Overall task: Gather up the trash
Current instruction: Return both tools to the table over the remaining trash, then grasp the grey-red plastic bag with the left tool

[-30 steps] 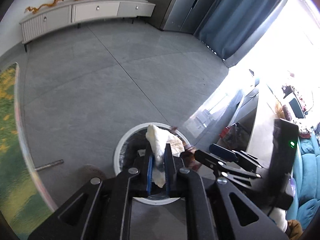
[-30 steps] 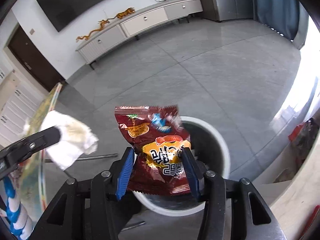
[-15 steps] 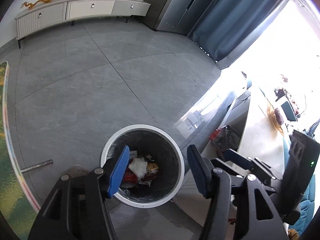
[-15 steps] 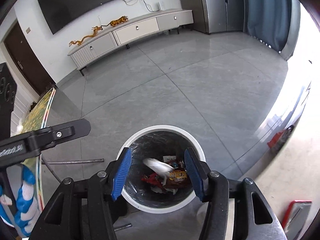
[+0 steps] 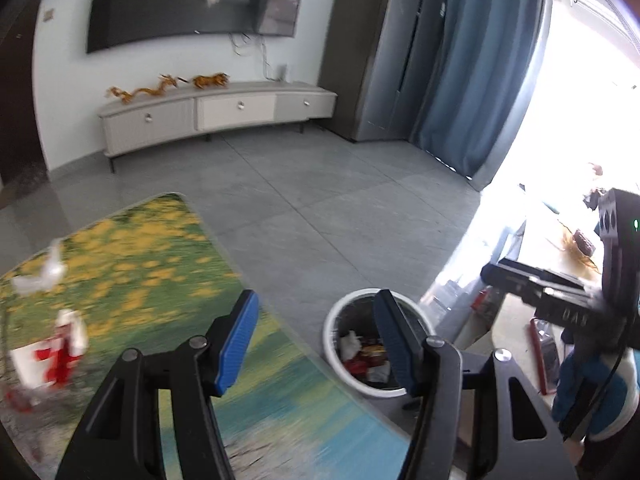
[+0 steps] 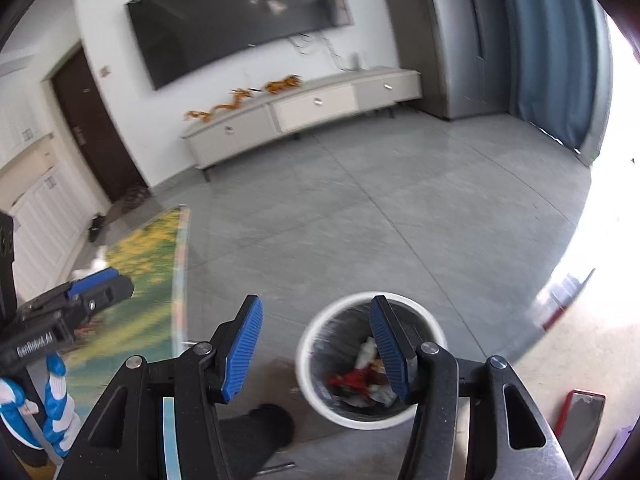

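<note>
A white round trash bin (image 5: pixel 334 322) stands on the grey floor, with red wrappers and white paper inside; it also shows in the right wrist view (image 6: pixel 308 344). My left gripper (image 5: pixel 316 344) is open and empty, over the edge of a glass table with a green and yellow picture top (image 5: pixel 132 264). My right gripper (image 6: pixel 316 348) is open and empty, above the floor just left of the bin. On the table's left lie a crumpled white scrap (image 5: pixel 42 274) and a red and white packet (image 5: pixel 48 354), both blurred.
A low TV cabinet (image 5: pixel 216 114) with a wall TV stands at the far wall. Blue curtains (image 5: pixel 484 80) hang at the right. The right gripper's body (image 5: pixel 560 296) shows at the right. A dark foot (image 6: pixel 260 428) is near the bin. A red-edged tray (image 6: pixel 580 416) lies at lower right.
Both grippers have lifted and tilted up from over the bin and shifted left; the table top has come into the left view. The dropped tissue and snack bag lie in the bin.
</note>
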Demonstrator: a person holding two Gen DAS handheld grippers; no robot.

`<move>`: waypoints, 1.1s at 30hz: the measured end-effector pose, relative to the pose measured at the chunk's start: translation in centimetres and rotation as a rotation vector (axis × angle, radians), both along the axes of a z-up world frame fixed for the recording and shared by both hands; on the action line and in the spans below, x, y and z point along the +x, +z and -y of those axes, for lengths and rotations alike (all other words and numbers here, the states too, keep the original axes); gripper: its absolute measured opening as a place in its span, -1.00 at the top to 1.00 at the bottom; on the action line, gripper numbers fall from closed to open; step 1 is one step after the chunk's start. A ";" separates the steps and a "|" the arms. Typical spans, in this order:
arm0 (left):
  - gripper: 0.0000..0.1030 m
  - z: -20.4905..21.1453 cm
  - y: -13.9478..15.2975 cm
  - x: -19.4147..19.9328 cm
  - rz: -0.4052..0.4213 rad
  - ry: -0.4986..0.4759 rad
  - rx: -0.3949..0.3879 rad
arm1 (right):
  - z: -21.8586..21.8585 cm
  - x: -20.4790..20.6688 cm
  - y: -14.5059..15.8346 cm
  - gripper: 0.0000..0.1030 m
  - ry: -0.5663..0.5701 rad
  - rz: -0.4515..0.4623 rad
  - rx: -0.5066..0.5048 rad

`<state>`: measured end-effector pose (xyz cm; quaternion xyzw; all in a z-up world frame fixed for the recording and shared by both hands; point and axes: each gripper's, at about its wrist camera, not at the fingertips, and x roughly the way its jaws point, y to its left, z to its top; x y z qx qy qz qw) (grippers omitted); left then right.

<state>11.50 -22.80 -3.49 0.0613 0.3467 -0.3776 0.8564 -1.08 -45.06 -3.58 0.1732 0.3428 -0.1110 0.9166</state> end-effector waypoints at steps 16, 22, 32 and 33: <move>-0.11 -26.7 -4.2 1.4 -0.007 0.392 0.067 | -16.9 8.2 3.0 -0.03 0.412 0.037 0.005; -0.03 -29.1 -6.9 2.5 -0.074 0.423 0.083 | -21.9 10.5 1.3 -0.03 0.538 -0.014 0.011; 0.32 -28.9 -9.5 4.6 -0.140 0.413 0.087 | -30.2 15.7 -2.0 -0.03 0.764 -0.106 -0.004; 0.36 -28.9 -9.6 4.7 -0.142 0.413 0.087 | -30.8 16.1 -2.4 -0.03 0.777 -0.112 -0.007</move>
